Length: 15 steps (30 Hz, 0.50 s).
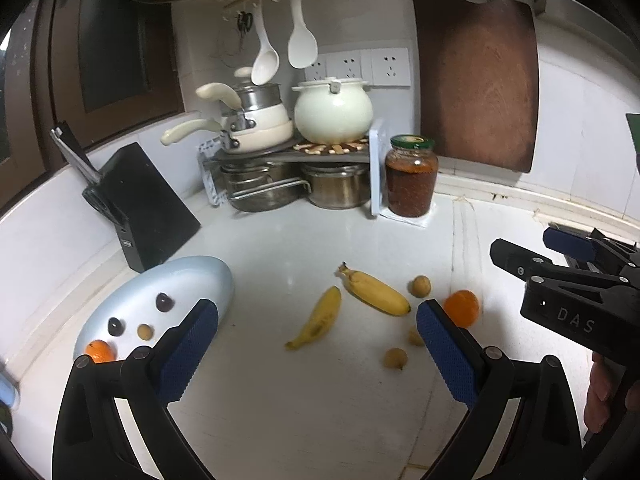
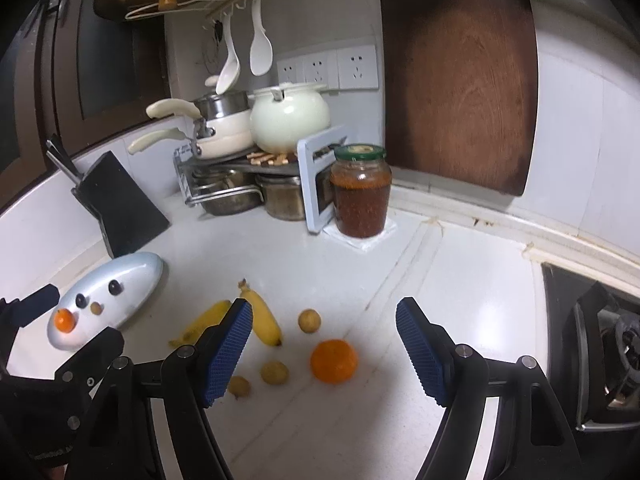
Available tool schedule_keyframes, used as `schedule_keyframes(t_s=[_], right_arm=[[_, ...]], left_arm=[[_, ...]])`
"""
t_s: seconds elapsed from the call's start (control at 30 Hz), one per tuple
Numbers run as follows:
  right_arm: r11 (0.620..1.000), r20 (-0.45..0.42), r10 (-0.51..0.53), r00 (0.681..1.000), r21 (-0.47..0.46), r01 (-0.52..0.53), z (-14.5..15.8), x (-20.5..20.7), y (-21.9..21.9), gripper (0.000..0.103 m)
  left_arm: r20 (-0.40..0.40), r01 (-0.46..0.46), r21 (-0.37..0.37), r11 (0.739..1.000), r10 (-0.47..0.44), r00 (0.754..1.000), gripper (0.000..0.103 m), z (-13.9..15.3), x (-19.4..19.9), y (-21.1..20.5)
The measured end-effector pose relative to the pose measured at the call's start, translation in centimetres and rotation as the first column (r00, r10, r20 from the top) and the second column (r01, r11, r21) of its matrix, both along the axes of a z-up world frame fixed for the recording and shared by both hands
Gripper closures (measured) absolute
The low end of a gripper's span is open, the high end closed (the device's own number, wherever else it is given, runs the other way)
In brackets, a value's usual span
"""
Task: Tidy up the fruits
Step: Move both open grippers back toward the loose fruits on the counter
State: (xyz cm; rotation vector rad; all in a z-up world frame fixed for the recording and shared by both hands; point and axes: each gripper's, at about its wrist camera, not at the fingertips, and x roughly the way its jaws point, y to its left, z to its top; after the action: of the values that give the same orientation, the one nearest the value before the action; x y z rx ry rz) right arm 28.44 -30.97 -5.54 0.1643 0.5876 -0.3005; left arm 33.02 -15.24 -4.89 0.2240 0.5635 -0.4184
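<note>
We hold our left gripper [image 1: 316, 344] and right gripper [image 2: 324, 344] with jaws spread and empty above two bananas [image 1: 378, 292] and an orange [image 2: 334, 361].

Both wrist views are dim indoor shots with a cool, slightly green cast. Light falls from overhead: the white countertop [image 1: 304, 400] shows a soft bright sheen in front of the sauce jar [image 1: 411, 176], and the fruit lying there casts only faint, short shadows. The cream pot [image 1: 333, 110] left of the jar carries a gentle highlight. Far left of the jar, the dark window and cabinet sink into near black. Fisheye distortion bows the wooden cutting board [image 2: 460, 80] and the wall right of the jar, with black vignetting in every corner. Fine detail is soft and grainy throughout.
</note>
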Motion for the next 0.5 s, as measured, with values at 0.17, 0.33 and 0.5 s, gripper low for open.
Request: schedule_keyframes(t_s=[0.17,0.33,0.5], right_arm=[[1.0,-0.034,0.017,0.999,0.018,-0.017,-1.2,0.2,-0.9,0.028],[0.999,-0.063,0.044,0.997,0.029,-0.043,-2.3,0.6,-1.1,0.028],[0.998,-0.087,0.06,0.994,0.037,-0.057,-3.4,1.1,-1.5,0.028]], left_arm=[[-0.022,0.007,0.01,1.0,-0.007,1.0,0.002,-1.0,-0.1,-0.8],[-0.052,0.007,0.01,1.0,-0.007,0.999,0.005,-2.2,0.0,-1.2],[-0.093,0.014,0.014,1.0,-0.013,0.996,0.01,-3.6,0.2,-1.8]])
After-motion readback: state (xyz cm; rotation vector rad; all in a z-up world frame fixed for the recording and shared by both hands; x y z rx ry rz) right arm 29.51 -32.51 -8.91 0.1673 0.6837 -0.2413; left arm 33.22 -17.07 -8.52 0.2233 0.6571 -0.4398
